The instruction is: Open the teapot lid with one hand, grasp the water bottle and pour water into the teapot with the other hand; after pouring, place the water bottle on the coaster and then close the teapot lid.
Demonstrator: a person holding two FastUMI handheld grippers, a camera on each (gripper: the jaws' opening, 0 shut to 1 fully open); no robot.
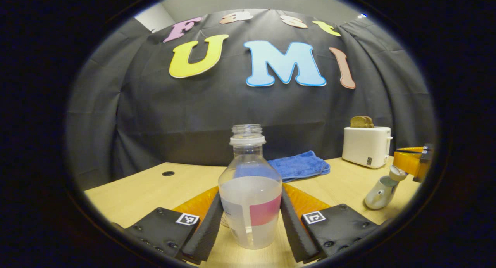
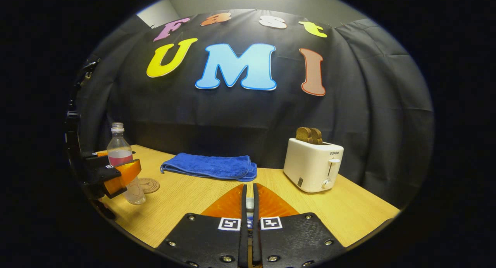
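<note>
Half-full uncapped water bottle [image 1: 250, 190], pink-banded label.

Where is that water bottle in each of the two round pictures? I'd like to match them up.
Left gripper view: the water bottle stands bottom centre, between the left gripper's own two fingers, cap off.
Right gripper view: the same bottle is small at the far left, at the table's edge, with the left gripper around it and a round coaster beside it.
Shared landmark: the white toaster, right of the folded blue towel.
</note>
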